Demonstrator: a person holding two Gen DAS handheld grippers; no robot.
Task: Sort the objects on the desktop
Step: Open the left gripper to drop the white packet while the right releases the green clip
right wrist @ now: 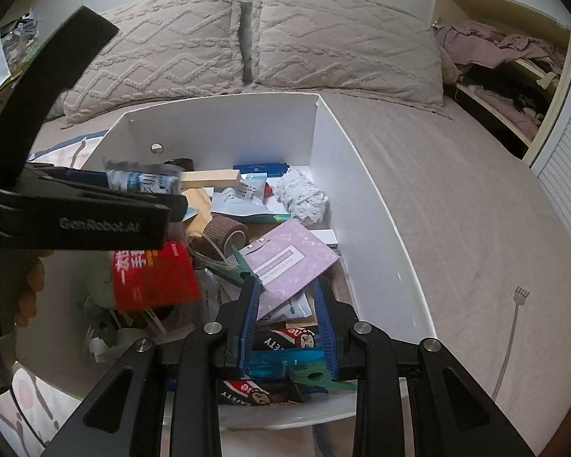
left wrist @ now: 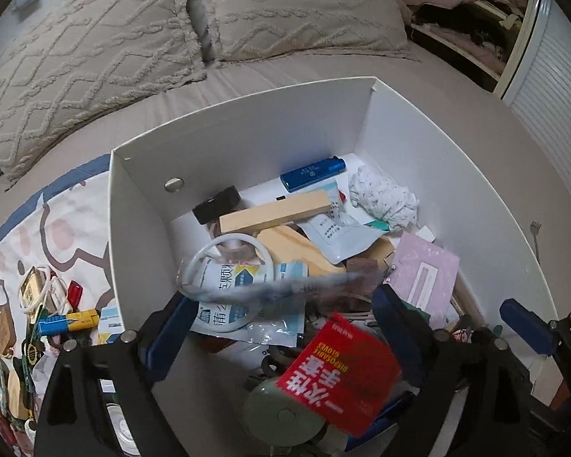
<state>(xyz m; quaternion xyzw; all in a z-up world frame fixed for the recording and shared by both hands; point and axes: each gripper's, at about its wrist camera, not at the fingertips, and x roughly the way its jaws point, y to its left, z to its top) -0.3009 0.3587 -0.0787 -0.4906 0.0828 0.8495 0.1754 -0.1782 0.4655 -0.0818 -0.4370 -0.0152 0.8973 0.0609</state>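
A white box on the bed holds several small objects: a wood block, a blue stick, a crumpled tissue, a pink card. My left gripper hangs over the box with its jaws wide apart. A blurred bluish packet and a red disposable-gloves pack are in mid-air between and below the fingers. The red pack shows in the right wrist view under the left gripper. My right gripper is open and empty above the box's near end.
More small objects, among them a yellow and blue item, lie on a patterned cloth left of the box. Two pillows lie behind the box. A small white fork lies on the sheet at right.
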